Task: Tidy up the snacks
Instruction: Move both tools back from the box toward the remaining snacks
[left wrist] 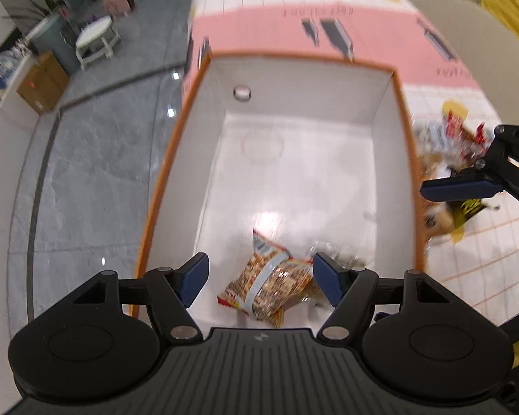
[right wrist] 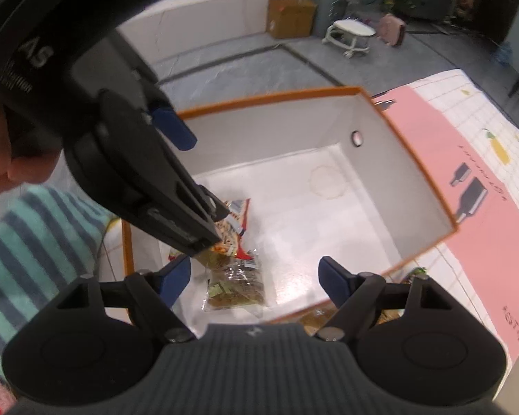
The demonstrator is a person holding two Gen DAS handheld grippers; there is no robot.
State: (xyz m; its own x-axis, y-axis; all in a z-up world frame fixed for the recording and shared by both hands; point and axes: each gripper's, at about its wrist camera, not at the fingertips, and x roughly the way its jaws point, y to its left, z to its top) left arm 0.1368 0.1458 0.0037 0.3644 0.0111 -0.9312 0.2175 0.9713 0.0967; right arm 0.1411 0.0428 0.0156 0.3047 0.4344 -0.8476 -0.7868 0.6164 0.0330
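Left wrist view: the left gripper (left wrist: 261, 278) hangs over the orange-rimmed box (left wrist: 403, 110), jaws spread wide and empty, and the orange snack packet (left wrist: 266, 285) lies on the box floor below. The right gripper (right wrist: 256, 278) gapes empty too, above a clear packet (right wrist: 235, 290) lying in the box beside it. Looks like drop-off done; next comes a reach to the loose snack pile (left wrist: 456, 159) outside the box wall, keeping the crowded grippers apart.

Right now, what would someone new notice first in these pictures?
A big orange-rimmed white cardboard box sits on the pink-and-white printed tablecloth, with an orange patterned snack packet and a clear wrapped snack bar on its floor. Both blue-padded grippers, left and right, hang open above them.
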